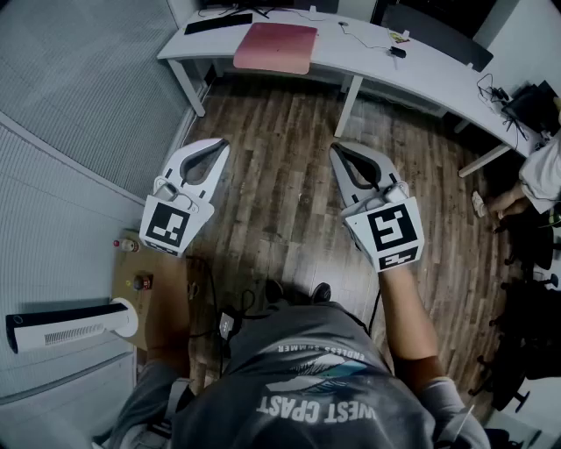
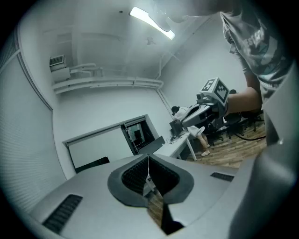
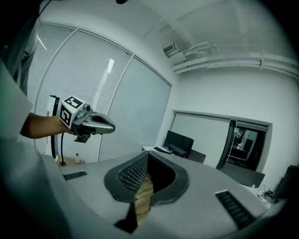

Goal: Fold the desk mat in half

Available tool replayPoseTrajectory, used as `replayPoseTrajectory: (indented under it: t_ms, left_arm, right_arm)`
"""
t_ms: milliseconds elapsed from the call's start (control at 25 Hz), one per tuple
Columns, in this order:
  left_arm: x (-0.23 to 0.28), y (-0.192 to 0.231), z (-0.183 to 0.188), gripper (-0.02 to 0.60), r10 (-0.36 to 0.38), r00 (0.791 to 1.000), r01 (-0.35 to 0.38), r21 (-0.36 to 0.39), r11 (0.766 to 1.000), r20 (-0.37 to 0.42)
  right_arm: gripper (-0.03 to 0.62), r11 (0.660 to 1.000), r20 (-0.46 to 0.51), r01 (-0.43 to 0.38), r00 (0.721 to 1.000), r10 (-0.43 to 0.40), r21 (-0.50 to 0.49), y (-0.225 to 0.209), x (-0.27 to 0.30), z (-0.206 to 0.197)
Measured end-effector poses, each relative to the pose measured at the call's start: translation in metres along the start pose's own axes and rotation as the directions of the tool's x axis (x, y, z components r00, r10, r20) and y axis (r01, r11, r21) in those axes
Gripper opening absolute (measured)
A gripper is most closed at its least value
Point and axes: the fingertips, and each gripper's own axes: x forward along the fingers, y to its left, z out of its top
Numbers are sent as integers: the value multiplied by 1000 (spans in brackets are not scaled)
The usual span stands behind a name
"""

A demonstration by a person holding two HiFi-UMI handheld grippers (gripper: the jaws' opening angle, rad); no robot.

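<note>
The pink desk mat [image 1: 274, 46] lies flat on the white desk [image 1: 368, 57] at the far end of the room, with its near edge hanging slightly over the desk's front. Both grippers are held over the wooden floor, well short of the desk. My left gripper [image 1: 223, 146] is shut with nothing between its jaws, which meet in a closed seam in its own view [image 2: 148, 158]. My right gripper [image 1: 335, 149] is shut and empty too [image 3: 146, 154]. Each gripper shows in the other's view: the right one [image 2: 184, 120], the left one [image 3: 111, 127].
A black keyboard [image 1: 217, 24] and a mouse [image 1: 397, 52] lie on the desk beside the mat. A seated person [image 1: 535, 180] and dark chairs [image 1: 526, 298] are at the right. A white heater [image 1: 66, 326] and a small wooden stand [image 1: 131, 267] sit at the lower left by the blinds.
</note>
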Motion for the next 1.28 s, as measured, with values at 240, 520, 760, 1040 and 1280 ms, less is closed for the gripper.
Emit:
replayPoseTrajectory:
  t_ms: [240,520,760,1040,1280]
  left_arm:
    - [-4,8,-9,20,-14,1000,14,7,1000,-3]
    - [-11,23,-22,20,-26,1000,27,-4,1000,17]
    - [-14,40,-28,20,-27,999,27,4,1000,41]
    - [-5,47,-42,20,-33,999,34,-31,999,31]
    - [10,59,-57,20,-20,1000,20,-31,999,-13]
  right_arm:
    - [25,1000,-9,8,1000,-8,-4,6,8,2]
    - [25,1000,-18,21,1000,-21,-1,16,24,3]
    - [26,999,-34,38,999,-38,-1,18,35,4]
    - [26,999,-41,37,998,-37,7,10,56,0]
    - [26,999,-36,5,999,-4,36,-4,82,-11]
